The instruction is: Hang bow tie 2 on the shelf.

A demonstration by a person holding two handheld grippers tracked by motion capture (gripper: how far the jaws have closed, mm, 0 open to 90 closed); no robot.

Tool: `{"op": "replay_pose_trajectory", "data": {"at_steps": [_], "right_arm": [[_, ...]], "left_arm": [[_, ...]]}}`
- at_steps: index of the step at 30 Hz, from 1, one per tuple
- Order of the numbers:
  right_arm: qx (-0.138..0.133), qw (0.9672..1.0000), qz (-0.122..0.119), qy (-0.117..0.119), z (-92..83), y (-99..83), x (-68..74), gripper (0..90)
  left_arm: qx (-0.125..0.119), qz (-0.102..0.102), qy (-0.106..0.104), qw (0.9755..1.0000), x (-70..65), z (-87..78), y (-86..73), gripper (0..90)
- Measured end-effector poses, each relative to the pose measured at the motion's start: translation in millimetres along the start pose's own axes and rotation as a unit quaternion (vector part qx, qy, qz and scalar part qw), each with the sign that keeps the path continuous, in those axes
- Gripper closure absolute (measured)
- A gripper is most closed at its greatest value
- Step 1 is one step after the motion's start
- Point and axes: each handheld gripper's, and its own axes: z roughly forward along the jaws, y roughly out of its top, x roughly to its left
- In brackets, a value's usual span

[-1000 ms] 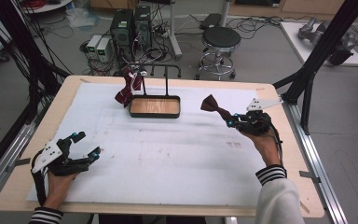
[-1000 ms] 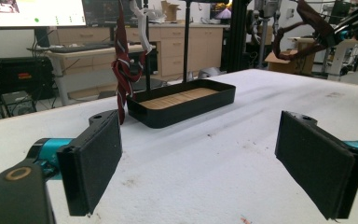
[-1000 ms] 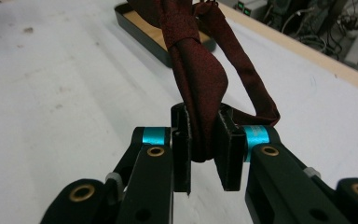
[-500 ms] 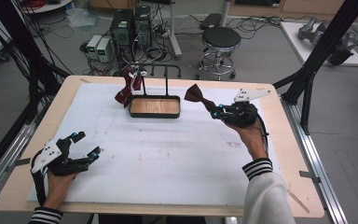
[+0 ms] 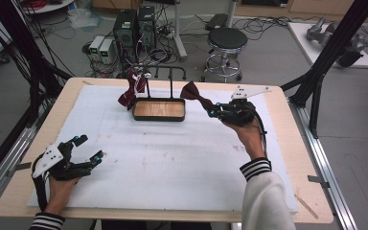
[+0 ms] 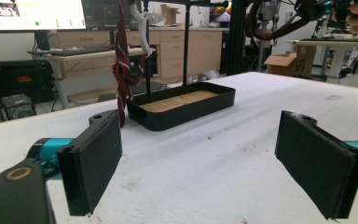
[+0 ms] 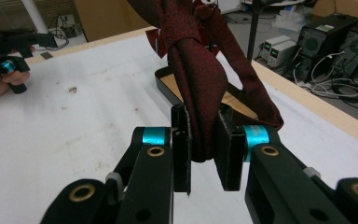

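High view puts the black tray at 12 o'clock on the white mat; its wooden floor lies bare, with nothing in it. A black stand rises from the tray's far edge, and a dark red tie hangs from the rack at the tray's 10 o'clock corner. The right gripper sits at 3 o'clock of the tray, raised off the mat, jaws clenched on a dark red bow tie that juts toward the stand. Right gripper view has both pads pinching the folded cloth of that bow tie. The left gripper rests at 7 o'clock on the mat, jaws spread wide with nothing between them, well apart from the tray. 2 computer towers and 1 stool stand on the floor beyond the table.
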Motion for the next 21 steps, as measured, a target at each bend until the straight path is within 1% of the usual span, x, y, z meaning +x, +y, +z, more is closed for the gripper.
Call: {"op": "replay_pose_trajectory", "data": {"at_steps": [1,3,4,9,15,17,18,19,21], "right_arm": [[-0.003,1.0000,-0.002,0.000,1.6,1.2,0.5,79.0],[-0.003,1.0000,0.004,0.003,4.9,2.9,1.4,79.0],[-0.003,1.0000,0.000,0.004,7.1,3.2,1.3,79.0],[-0.002,0.9999,0.008,0.012,15.4,4.5,1.4,79.0],[-0.010,0.9997,0.010,0.019,24.0,16.6,2.1,79.0],[-0.010,0.9998,0.011,0.015,27.3,20.7,1.7,79.0],[-0.009,0.9996,0.017,0.019,29.1,22.7,0.7,79.1],[-0.007,0.9996,0.021,0.017,30.9,24.7,0.2,79.1],[-0.005,0.9996,0.024,0.015,34.5,28.0,-0.4,79.1]], "left_arm": [[0.000,0.000,0.000,1.0000,0.0,0.0,0.0,15.2],[0.000,0.000,0.000,1.0000,0.1,-0.1,-0.1,15.2],[0.000,-0.001,0.000,1.0000,0.2,-0.1,0.0,15.2],[0.001,0.000,0.000,1.0000,0.4,-0.1,-0.1,15.2],[0.001,0.000,0.000,1.0000,0.5,-0.1,-0.2,15.2],[0.000,0.000,0.001,1.0000,0.4,-0.2,-0.3,15.2],[-0.001,0.000,0.001,1.0000,0.5,-0.2,-0.3,15.2],[-0.001,-0.001,0.001,1.0000,0.4,-0.2,-0.4,15.2],[-0.002,-0.003,0.001,1.0000,0.4,-0.1,-0.5,15.2]]}}
